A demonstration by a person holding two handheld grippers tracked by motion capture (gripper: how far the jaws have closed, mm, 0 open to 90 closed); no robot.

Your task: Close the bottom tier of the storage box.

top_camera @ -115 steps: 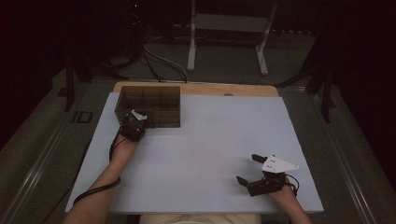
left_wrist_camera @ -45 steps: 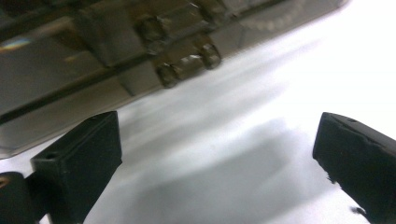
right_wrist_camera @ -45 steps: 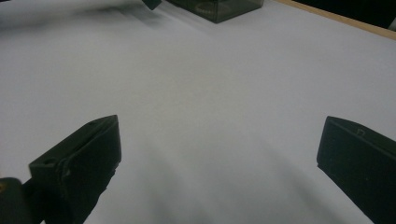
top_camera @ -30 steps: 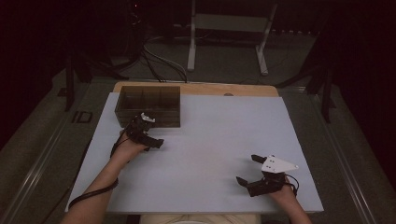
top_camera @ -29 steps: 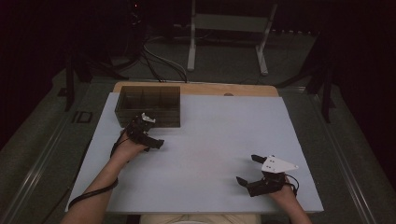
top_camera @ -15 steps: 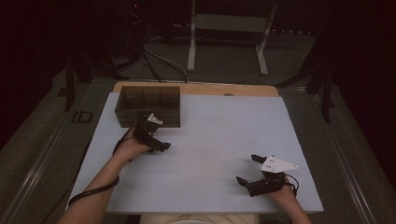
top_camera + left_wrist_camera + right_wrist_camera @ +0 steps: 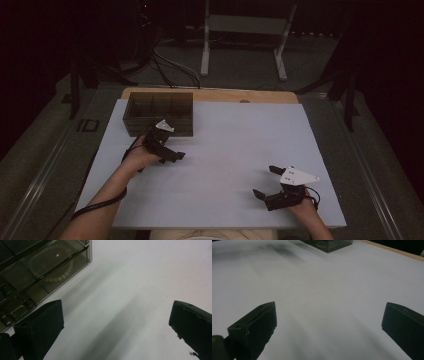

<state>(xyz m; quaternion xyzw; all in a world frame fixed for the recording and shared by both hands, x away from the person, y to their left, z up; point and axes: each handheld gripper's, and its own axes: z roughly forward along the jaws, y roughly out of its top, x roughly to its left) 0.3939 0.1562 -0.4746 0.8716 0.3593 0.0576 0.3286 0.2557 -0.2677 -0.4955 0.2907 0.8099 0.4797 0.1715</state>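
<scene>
I see my left gripper [image 7: 170,150] over the white table [image 7: 235,145], just in front of the dark see-through box [image 7: 159,112]. It is near the box's right front corner but not touching it. In the left gripper view its two black jaws stand wide apart, and there is only bare table between them. It has hold of nothing.

The box sits at the far left part of the table, close to the wooden edge at the back. It has small parts inside with thin walls. In the left gripper view I see the box [image 7: 37,267] up close at the top left. A string of pale round beads [image 7: 58,272] lies curled inside one part of it, behind the smoky wall. Small metal clasps [image 7: 17,312] sit along the side of the box nearest the camera.

My right gripper [image 7: 272,186] is low at the near right part of the table, well apart from the box. Its jaws are wide apart too, with nothing between them. In the right gripper view I see the white table ahead and one corner of the box [image 7: 327,243] far off at the top.
</scene>
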